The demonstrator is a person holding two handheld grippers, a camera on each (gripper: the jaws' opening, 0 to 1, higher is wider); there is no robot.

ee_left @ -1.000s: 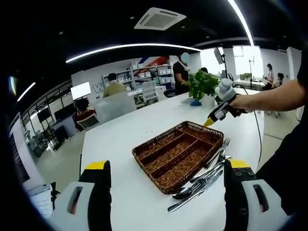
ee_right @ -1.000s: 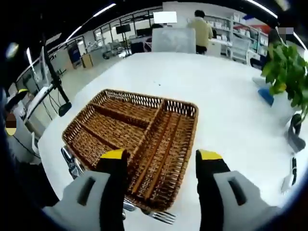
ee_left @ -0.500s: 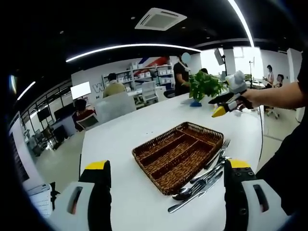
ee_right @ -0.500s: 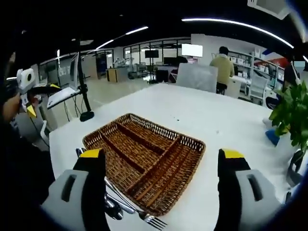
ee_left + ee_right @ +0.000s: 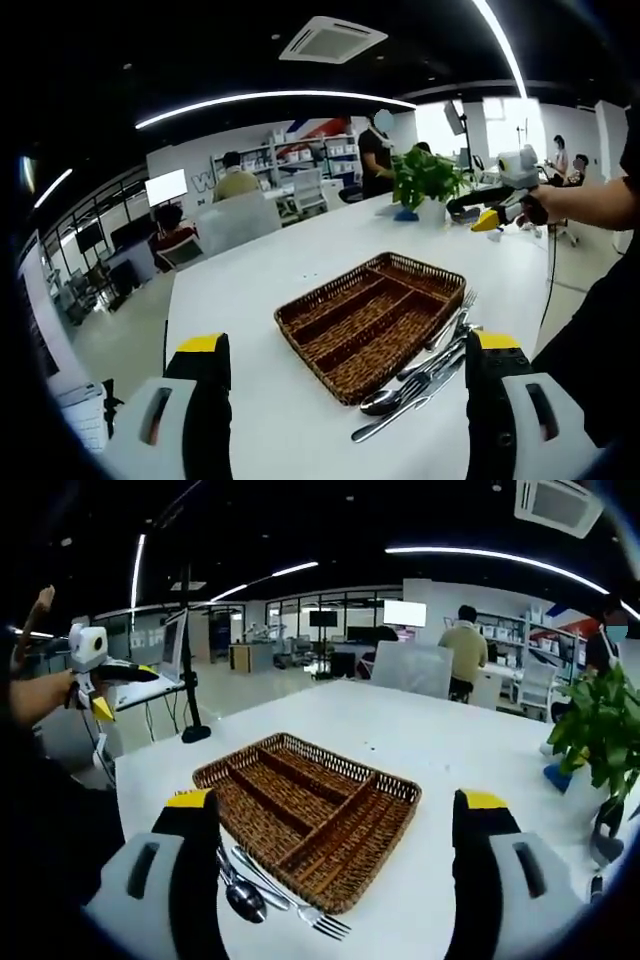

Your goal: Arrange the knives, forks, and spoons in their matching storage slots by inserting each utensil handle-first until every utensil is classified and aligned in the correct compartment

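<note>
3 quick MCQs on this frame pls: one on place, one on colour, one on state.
1. Where does the pile of metal cutlery lie?
A. Inside the tray
B. On the table beside the tray
C. On a chair

2. What colour are the right tool's fingertips?
A. Yellow
B. Red
C. Blue

3. What do the compartments of the brown woven wicker tray hold?
A. Forks
B. Spoons
C. Nothing

Answers: 1 B, the cutlery rests on the white table along the tray's edge. 2 A, yellow caps top both jaws. 3 C, every slot shows bare wicker.
</note>
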